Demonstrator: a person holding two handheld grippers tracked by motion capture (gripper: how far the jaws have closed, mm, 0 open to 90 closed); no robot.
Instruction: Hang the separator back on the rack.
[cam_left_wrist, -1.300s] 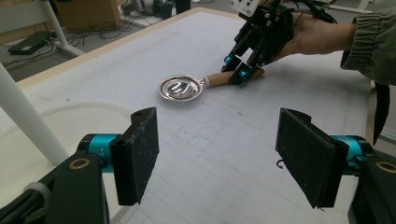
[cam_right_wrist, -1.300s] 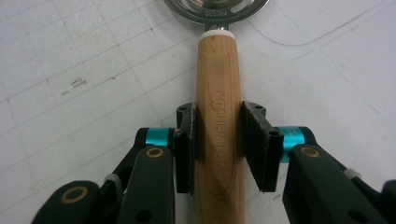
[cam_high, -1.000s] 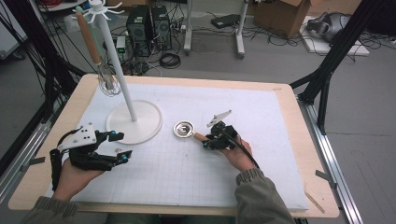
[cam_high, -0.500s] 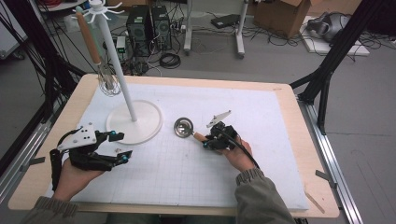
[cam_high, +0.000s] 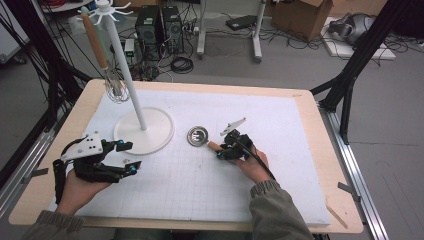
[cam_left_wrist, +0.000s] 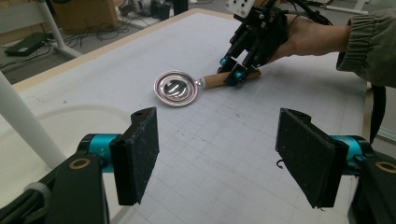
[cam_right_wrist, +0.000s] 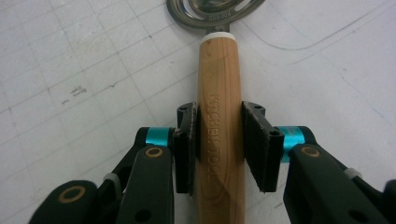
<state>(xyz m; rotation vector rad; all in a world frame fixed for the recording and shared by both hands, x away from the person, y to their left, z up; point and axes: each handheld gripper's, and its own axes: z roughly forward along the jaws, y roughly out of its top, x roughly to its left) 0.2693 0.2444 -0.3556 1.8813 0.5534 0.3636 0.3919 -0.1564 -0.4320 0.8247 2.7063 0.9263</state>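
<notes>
A small metal strainer spoon (cam_high: 198, 135) with a wooden handle (cam_right_wrist: 219, 70) lies on the white mat near the table's middle. My right gripper (cam_high: 220, 151) is shut on that handle, one pad pressed to each side, as the right gripper view shows. In the left gripper view the spoon's bowl (cam_left_wrist: 176, 87) lies ahead, with the right gripper (cam_left_wrist: 233, 74) on its handle. My left gripper (cam_high: 131, 156) rests open at the table's left, just in front of the stand's base. Nothing is between its pads (cam_left_wrist: 217, 158).
A white stand (cam_high: 125, 65) rises from a round base (cam_high: 145, 131) at the left. A whisk (cam_high: 116, 90) with a wooden handle hangs from its top. A small black hook (cam_left_wrist: 279, 163) lies on the mat (cam_high: 280, 165) by the left gripper. Cables and boxes lie beyond the far edge.
The spoon's bowl looks slightly turned compared with a second ago. Both hands stay almost where they were.
</notes>
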